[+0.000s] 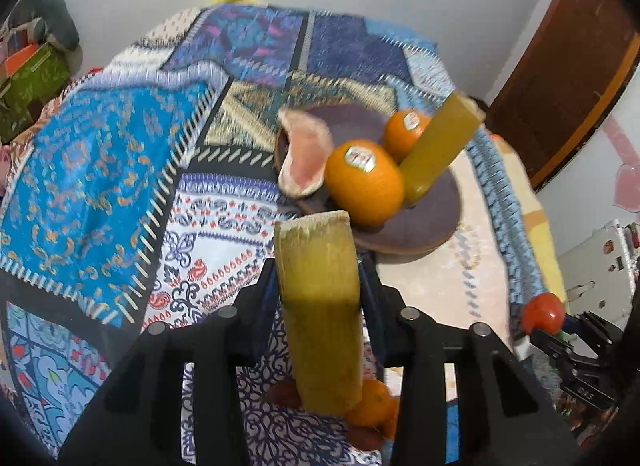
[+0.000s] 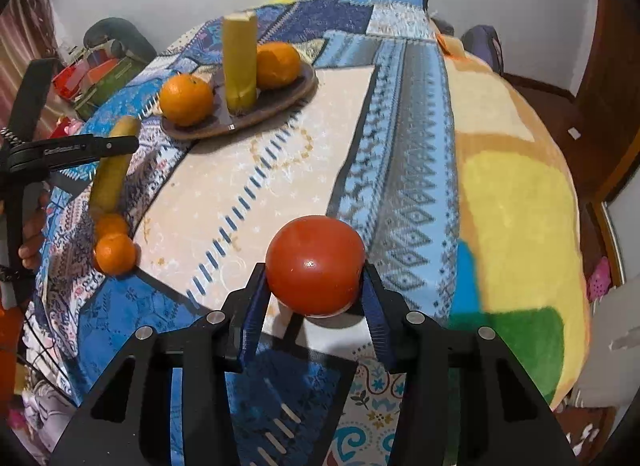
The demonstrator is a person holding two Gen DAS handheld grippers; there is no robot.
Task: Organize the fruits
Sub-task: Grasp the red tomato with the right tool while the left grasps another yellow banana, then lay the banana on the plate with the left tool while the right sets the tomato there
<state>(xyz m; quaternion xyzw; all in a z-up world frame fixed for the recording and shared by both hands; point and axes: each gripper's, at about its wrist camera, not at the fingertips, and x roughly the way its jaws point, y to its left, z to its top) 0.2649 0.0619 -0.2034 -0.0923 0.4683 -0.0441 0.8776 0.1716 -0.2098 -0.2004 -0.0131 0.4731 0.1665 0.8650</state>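
Clamped between the right gripper's (image 2: 316, 286) pads sat a red tomato (image 2: 315, 264). Similarly, the left gripper (image 1: 320, 290) pinched a yellow-green cane piece (image 1: 320, 306) above loose oranges (image 2: 115, 253). Near the bedspread's (image 2: 248, 185) far edge, the brown plate (image 2: 280, 99) held two oranges (image 2: 186, 99), another cane piece (image 2: 239, 61) and a pinkish peel (image 1: 305, 151).

Your left view's yellow-green stalk (image 1: 320, 306) hides the fingers gripping it and most of the oranges (image 1: 372, 406) lying beneath it. The quilt (image 1: 100, 169) blurs. Clutter (image 1: 32, 77) beyond the bed stays unreadable.

Glossy smooth tomato (image 2: 315, 266); matt wooden plate (image 2: 280, 103).
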